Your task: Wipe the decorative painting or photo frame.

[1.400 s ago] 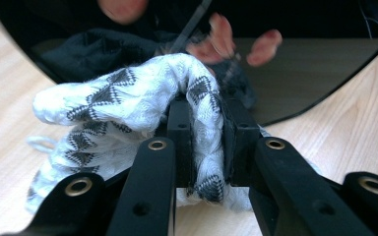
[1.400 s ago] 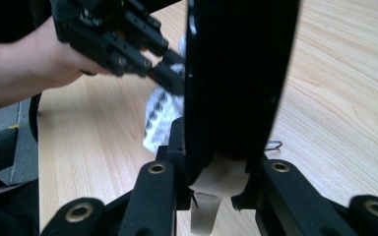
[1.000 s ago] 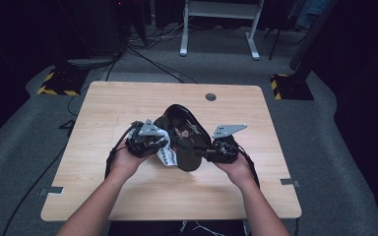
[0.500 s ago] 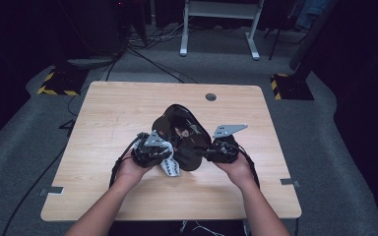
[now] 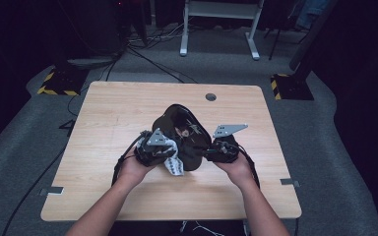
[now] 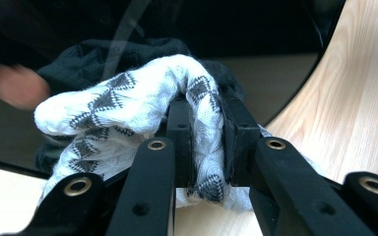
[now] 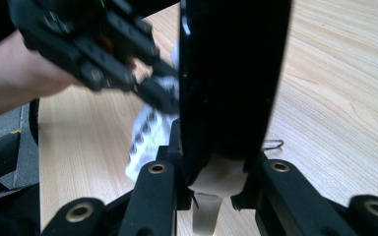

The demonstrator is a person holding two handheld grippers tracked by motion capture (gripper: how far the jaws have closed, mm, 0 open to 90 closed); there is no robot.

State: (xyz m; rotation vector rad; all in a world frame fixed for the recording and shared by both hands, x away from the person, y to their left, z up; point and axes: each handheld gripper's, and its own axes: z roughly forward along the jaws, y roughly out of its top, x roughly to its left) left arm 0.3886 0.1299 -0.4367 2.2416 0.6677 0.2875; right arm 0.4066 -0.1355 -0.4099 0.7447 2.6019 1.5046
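a: what does the surface look like?
b: a pale wooden table with a small round grommet hole near its far edge. a dark grey carpeted floor lies around it, and cables run across that floor beyond the table. a white metal stand sits farther back, and yellow-and-black striped bases flank the far corners. the room itself is dim.

a: and the fingers?
b: the left gripper has its jaws narrowed onto a white cloth with a dark triangle pattern, a fold of which is pinched between the pads. the right gripper is clamped on the edge of a glossy black plate-like object, with a pale scrap caught between its jaws below that edge.

a: where is the black object relative to them?
b: it stands on edge between the two grippers, just ahead of the left fingertips, and the cloth presses against its shiny face. from above, the black object sits mid-table, between the left hand and right hand.
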